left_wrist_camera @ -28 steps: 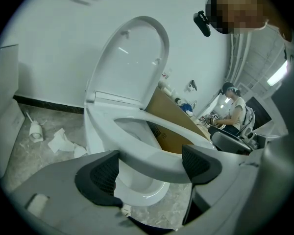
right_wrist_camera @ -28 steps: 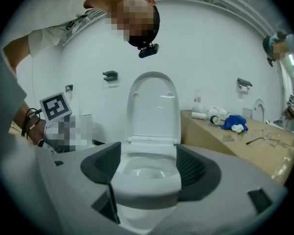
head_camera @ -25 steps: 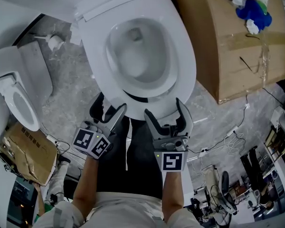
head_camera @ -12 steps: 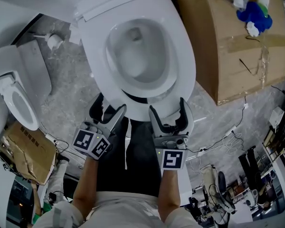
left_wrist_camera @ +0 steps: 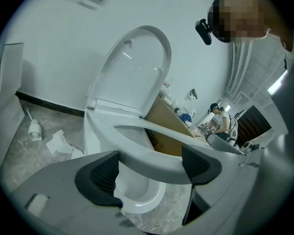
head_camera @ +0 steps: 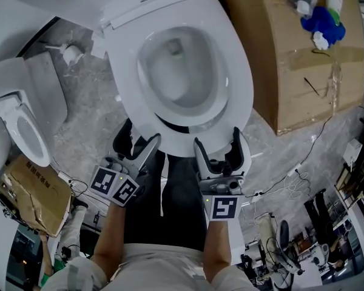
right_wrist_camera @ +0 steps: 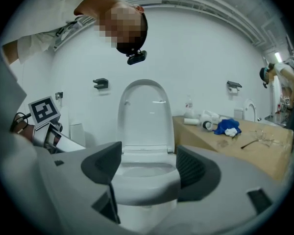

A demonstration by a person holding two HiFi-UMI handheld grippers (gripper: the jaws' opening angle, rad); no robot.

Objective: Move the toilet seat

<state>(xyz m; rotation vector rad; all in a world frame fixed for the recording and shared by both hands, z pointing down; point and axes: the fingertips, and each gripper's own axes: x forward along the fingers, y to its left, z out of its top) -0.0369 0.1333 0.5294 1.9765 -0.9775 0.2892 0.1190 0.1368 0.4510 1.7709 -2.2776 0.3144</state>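
Seen from above, a person's 2 hand-held tongs sit at 6 o'clock, both pointing toward a white toilet. The left tongs, at 7 o'clock, stand wide apart. The front rim of the toilet seat crosses the gap between their pads, but contact is unclear. The right tongs, at 5 o'clock, are also wide apart, having just closed a little, with the same rim between their pads and not visibly squeezed. The seat lies over the bowl at centre, its front slightly raised. At 12 o'clock the lid stands upright against the wall. A cardboard box sits at 2 o'clock and a second toilet at 9 o'clock.
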